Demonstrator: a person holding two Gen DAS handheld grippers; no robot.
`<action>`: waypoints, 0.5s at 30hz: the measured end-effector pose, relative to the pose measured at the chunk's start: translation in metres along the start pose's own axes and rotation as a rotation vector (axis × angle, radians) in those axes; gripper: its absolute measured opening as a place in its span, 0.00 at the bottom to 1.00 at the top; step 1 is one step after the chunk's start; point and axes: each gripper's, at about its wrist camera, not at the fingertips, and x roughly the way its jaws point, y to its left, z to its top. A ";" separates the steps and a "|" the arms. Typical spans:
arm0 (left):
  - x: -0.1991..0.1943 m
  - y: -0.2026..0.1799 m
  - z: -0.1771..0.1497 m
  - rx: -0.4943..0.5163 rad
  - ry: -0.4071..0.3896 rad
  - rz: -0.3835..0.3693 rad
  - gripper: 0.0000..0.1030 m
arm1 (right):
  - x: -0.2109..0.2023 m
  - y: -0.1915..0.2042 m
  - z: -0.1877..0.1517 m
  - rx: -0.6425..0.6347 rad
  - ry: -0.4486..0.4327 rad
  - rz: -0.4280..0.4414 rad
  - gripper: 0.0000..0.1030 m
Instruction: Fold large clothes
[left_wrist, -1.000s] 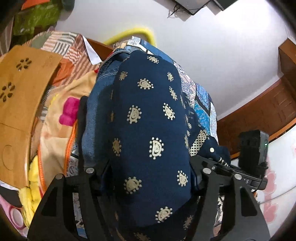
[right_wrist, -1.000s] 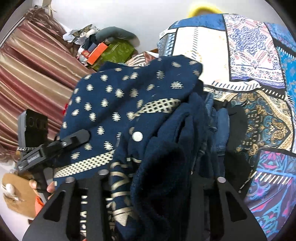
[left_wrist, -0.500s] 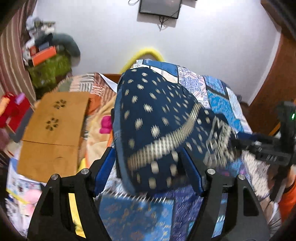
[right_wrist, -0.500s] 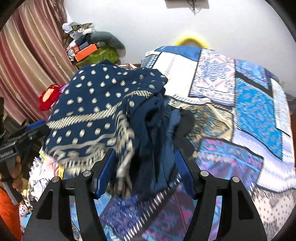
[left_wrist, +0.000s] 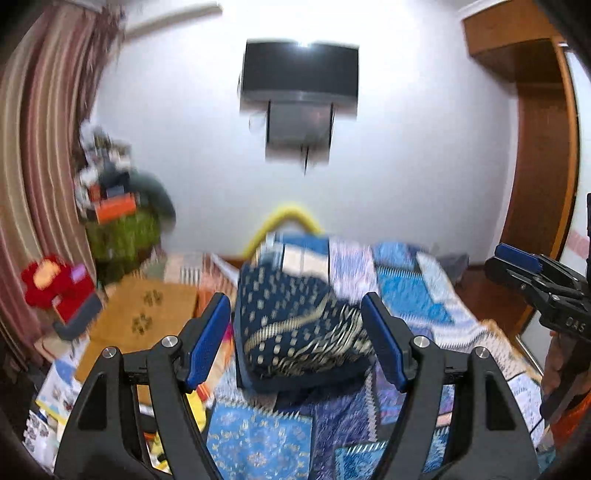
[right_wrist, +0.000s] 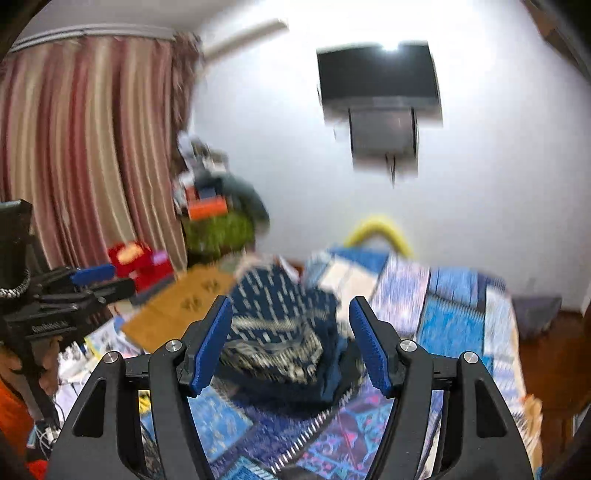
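Above the patchwork bed (left_wrist: 413, 295), both grippers (left_wrist: 295, 339) (right_wrist: 290, 339) level, agape, folded navy garment (left_wrist: 295, 332) beyond

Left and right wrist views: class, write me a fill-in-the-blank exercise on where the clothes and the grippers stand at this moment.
1. The folded navy clothes lie on the ____.
2. The left gripper has its jaws ____, off the cloth.
3. The right gripper holds ____.
4. The black screen hangs on the ____.

Missing words: bed; open; nothing; wall
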 end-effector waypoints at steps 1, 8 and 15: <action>-0.015 -0.007 0.002 0.010 -0.040 0.008 0.70 | -0.014 0.007 0.004 -0.008 -0.037 0.006 0.60; -0.092 -0.040 -0.015 0.003 -0.246 0.031 0.70 | -0.080 0.037 0.005 -0.043 -0.198 0.023 0.60; -0.113 -0.049 -0.044 -0.070 -0.284 0.038 0.80 | -0.098 0.048 -0.014 -0.042 -0.228 -0.018 0.75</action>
